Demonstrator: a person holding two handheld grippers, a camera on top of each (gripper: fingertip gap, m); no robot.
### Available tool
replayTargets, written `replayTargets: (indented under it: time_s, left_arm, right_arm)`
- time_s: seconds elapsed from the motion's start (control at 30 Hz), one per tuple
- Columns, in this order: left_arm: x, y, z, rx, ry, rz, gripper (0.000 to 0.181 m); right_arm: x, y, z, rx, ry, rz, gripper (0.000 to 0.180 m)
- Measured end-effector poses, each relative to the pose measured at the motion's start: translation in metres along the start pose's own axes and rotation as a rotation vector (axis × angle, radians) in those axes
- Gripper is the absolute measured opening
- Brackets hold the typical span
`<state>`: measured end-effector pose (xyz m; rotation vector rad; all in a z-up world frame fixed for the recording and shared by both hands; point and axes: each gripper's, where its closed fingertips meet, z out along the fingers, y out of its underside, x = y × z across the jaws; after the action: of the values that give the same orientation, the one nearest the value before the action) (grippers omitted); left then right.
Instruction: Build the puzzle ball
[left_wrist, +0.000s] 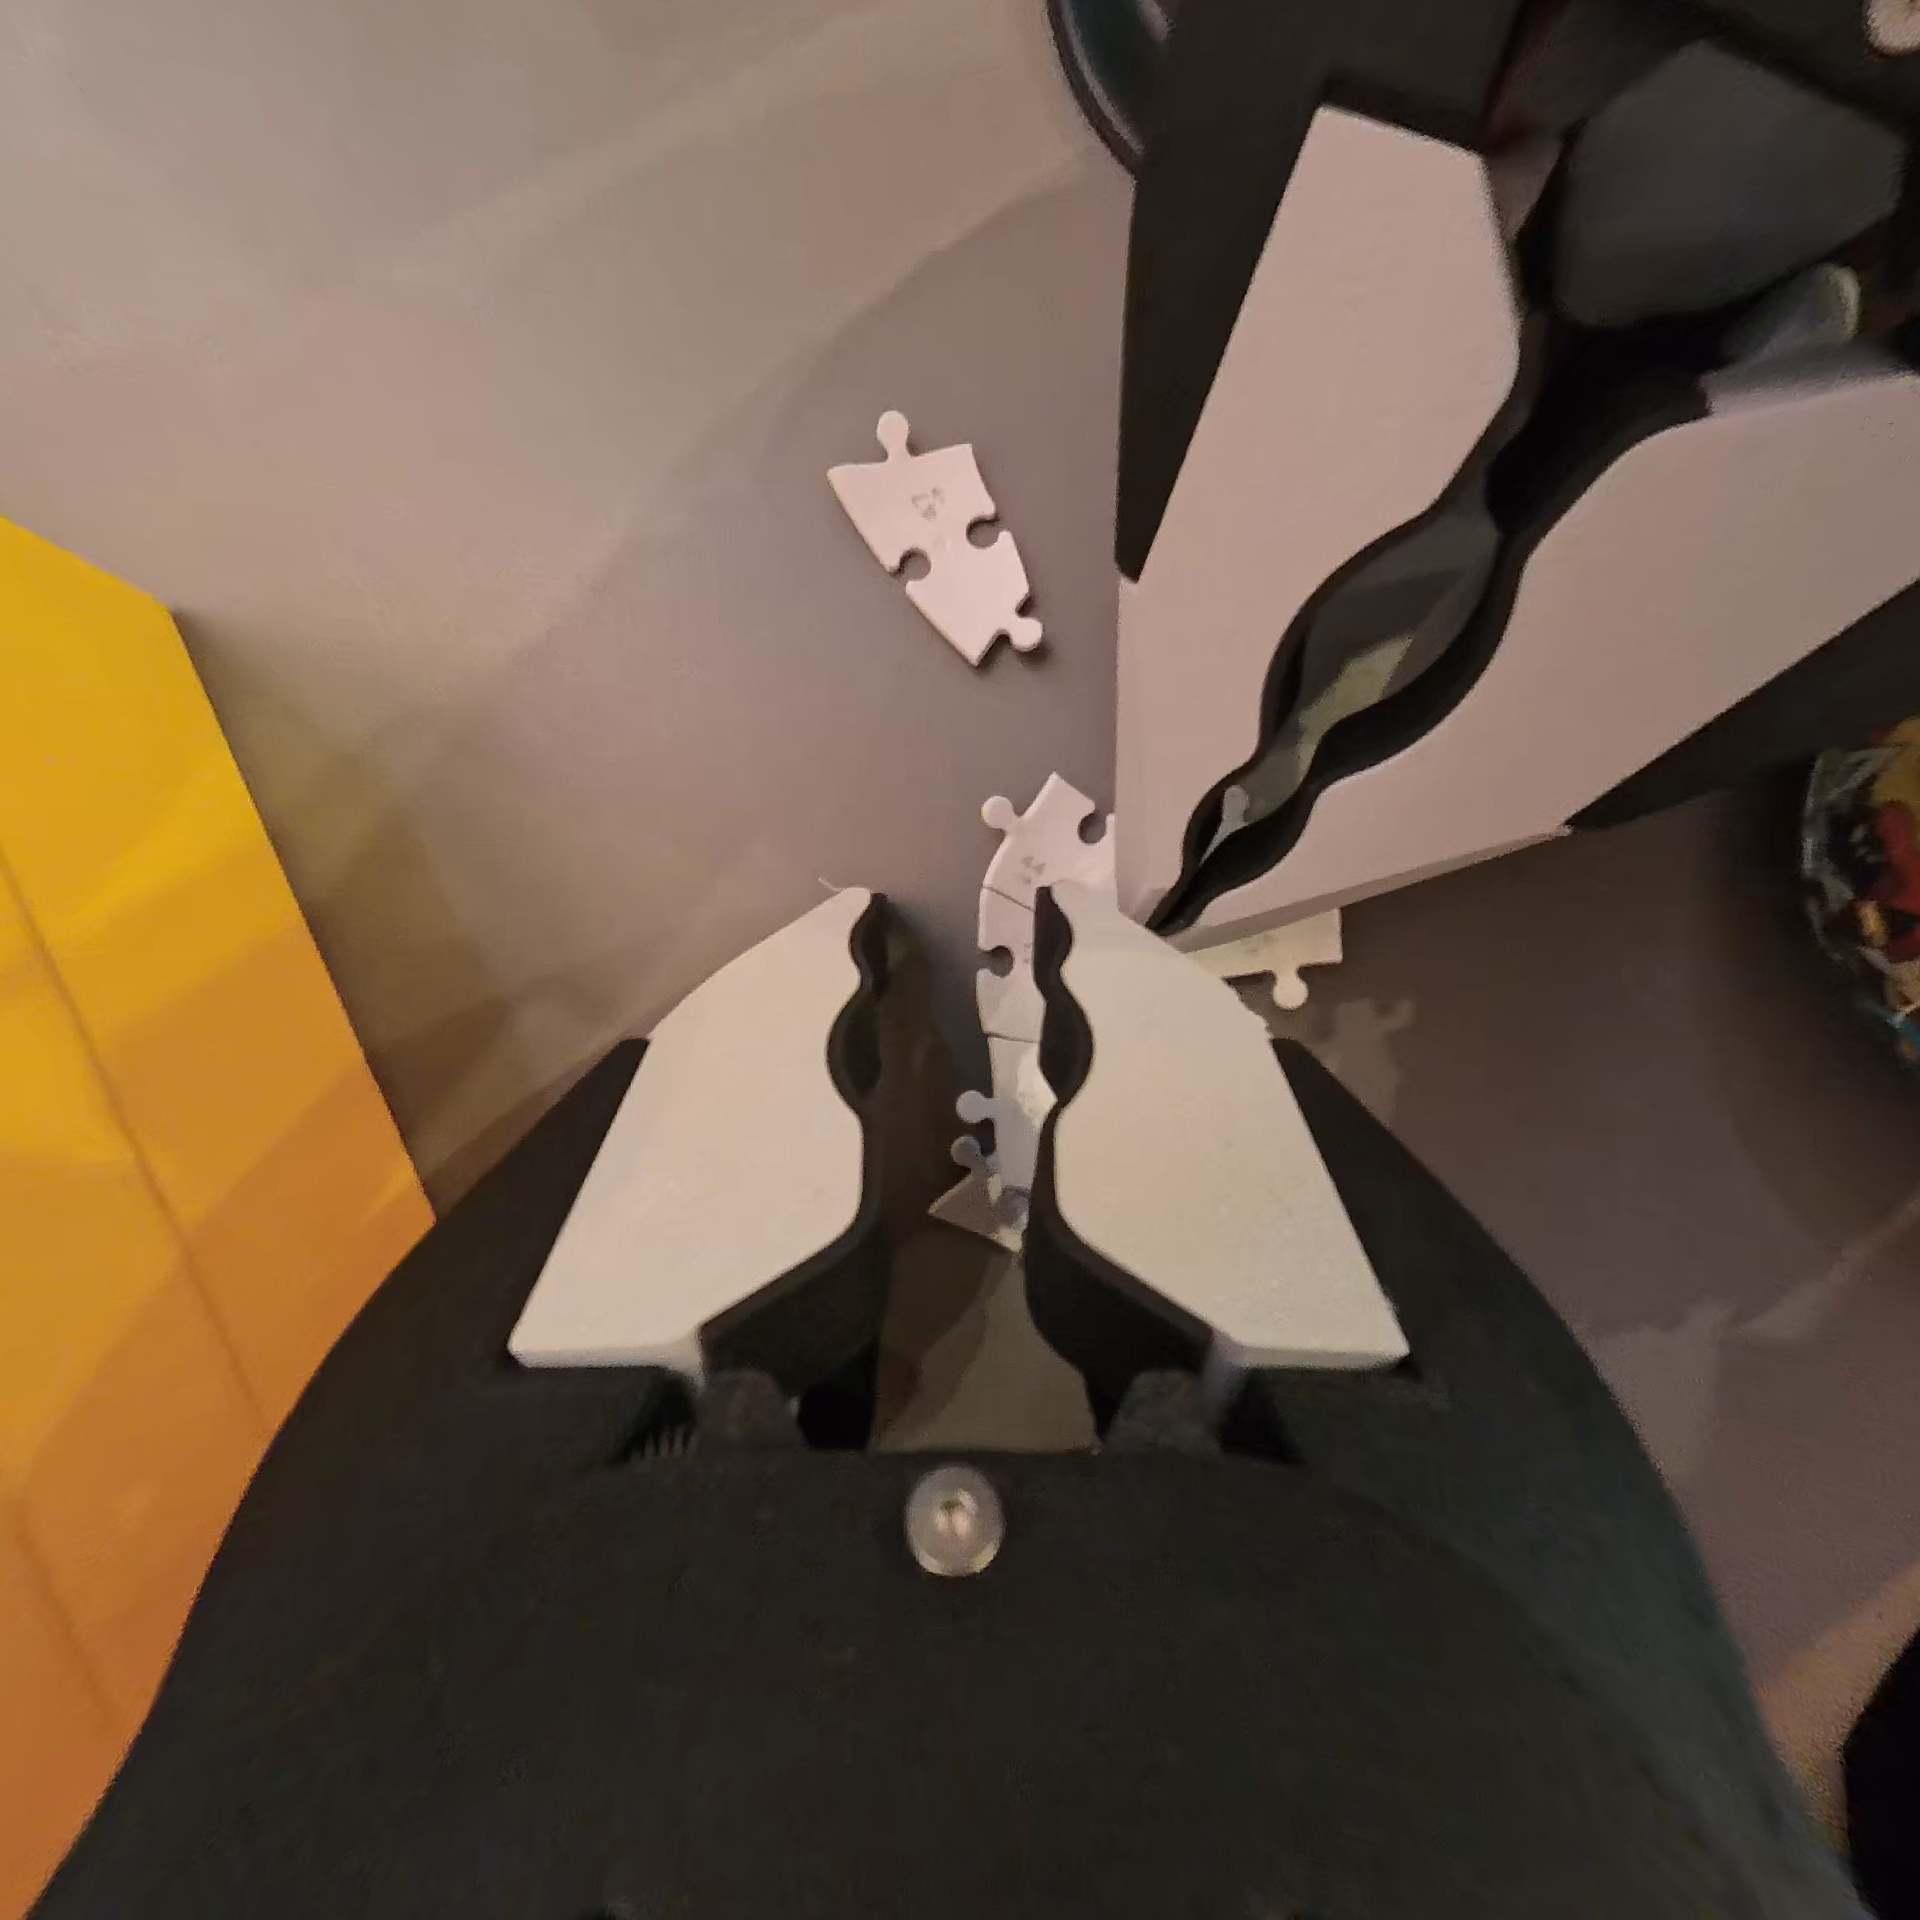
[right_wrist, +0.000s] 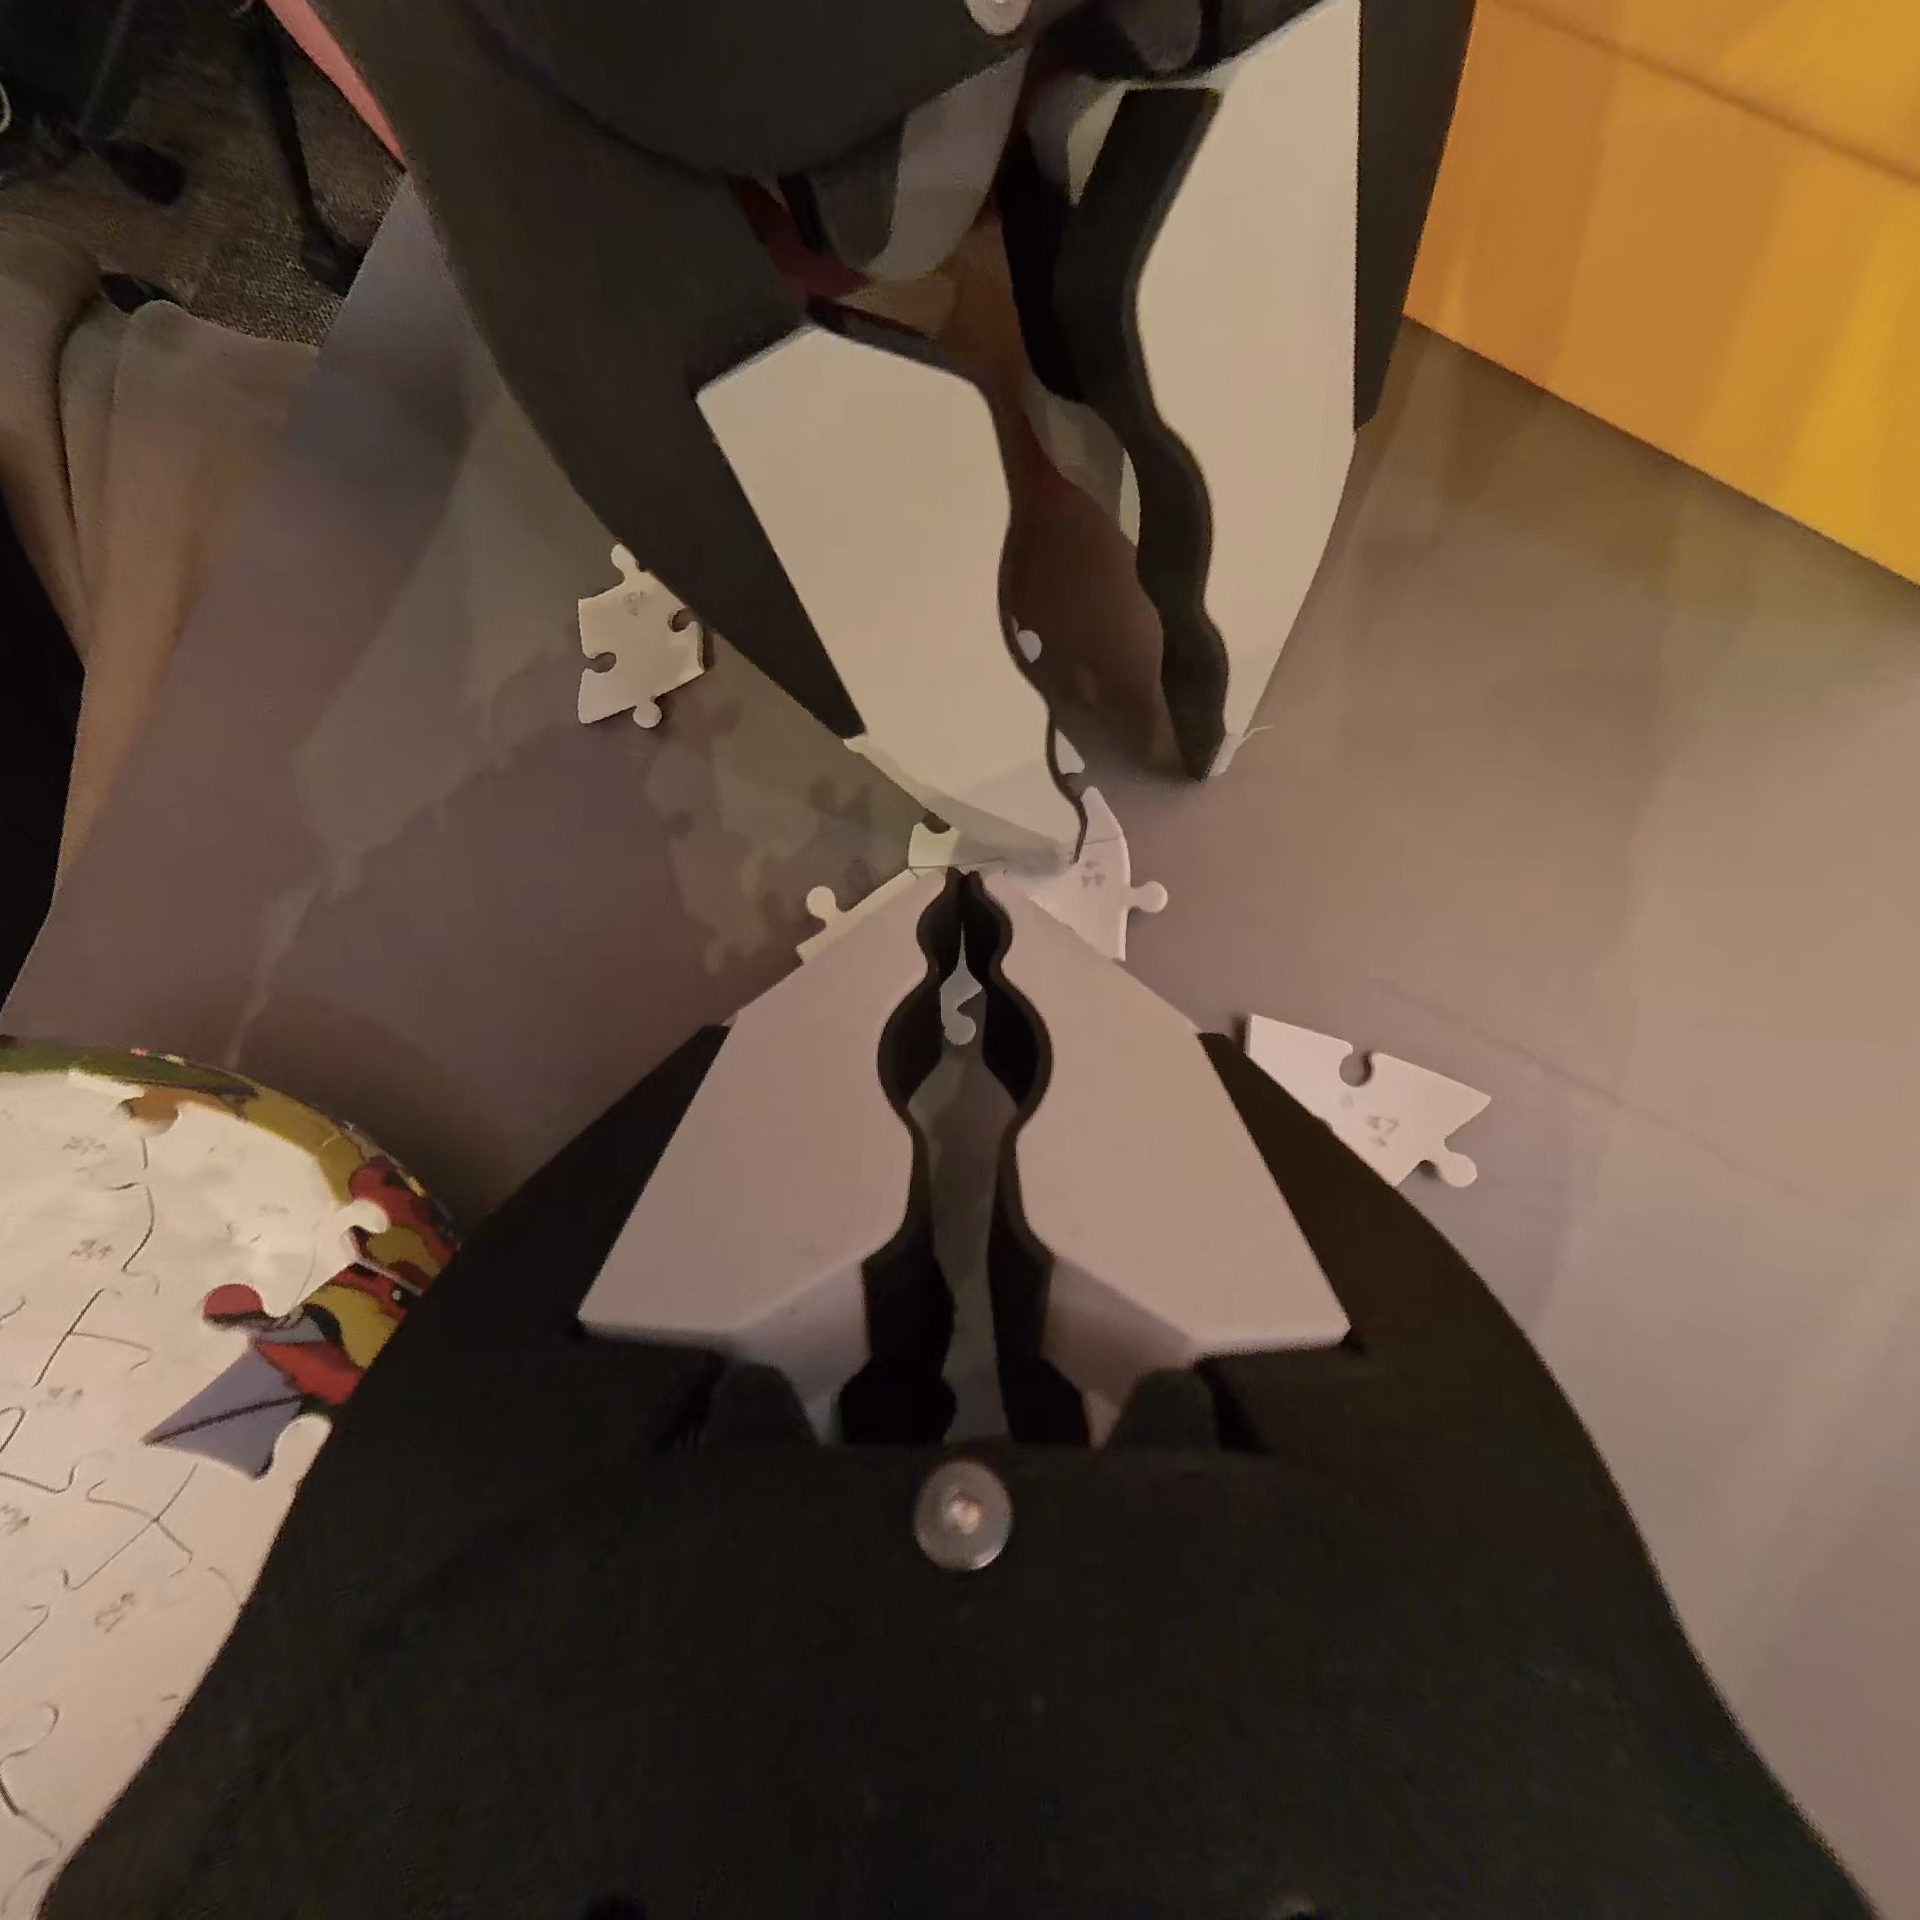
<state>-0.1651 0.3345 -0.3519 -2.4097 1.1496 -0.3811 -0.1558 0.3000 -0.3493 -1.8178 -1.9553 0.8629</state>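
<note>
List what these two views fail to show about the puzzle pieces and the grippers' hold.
- Curved strip of joined pieces: left wrist view, its lower part hides behind the left gripper's finger.
- Piece at the right gripper's tips: right wrist view, mostly covered by its fingers; the grip is unclear.
- Partly built puzzle ball: right wrist view, cut off by the left edge.
- Loose piece: partly behind the left gripper.

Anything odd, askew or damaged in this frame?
Nothing looks damaged. Loose puzzle pieces lie white side up on the grey table, one away from the grippers; the half-built puzzle ball sits aside.
</note>
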Motion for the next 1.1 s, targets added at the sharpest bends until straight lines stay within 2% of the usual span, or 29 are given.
replayTargets:
  time_s: [0.33, 0.53, 0.83, 1.1]
  left_arm:
    - [0.002, 0.001, 0.001, 0.022, 0.002, 0.03, 0.022]
    - [0.002, 0.002, 0.0, 0.035, 0.001, 0.0, 0.02]
    - [0.005, 0.007, -0.009, 0.059, 0.01, -0.029, 0.026]
    - [0.002, 0.01, -0.009, 0.054, -0.052, -0.009, 0.026]
  right_arm:
    - [0.0, -0.002, -0.001, 0.017, 0.007, 0.01, 0.0]
    - [0.012, -0.013, -0.032, 0.177, 0.049, 0.116, 0.0]
    - [0.015, 0.012, -0.017, 0.05, 0.095, 0.111, 0.0]
    - [0.01, 0.01, -0.01, 0.02, 0.085, 0.09, 0.0]
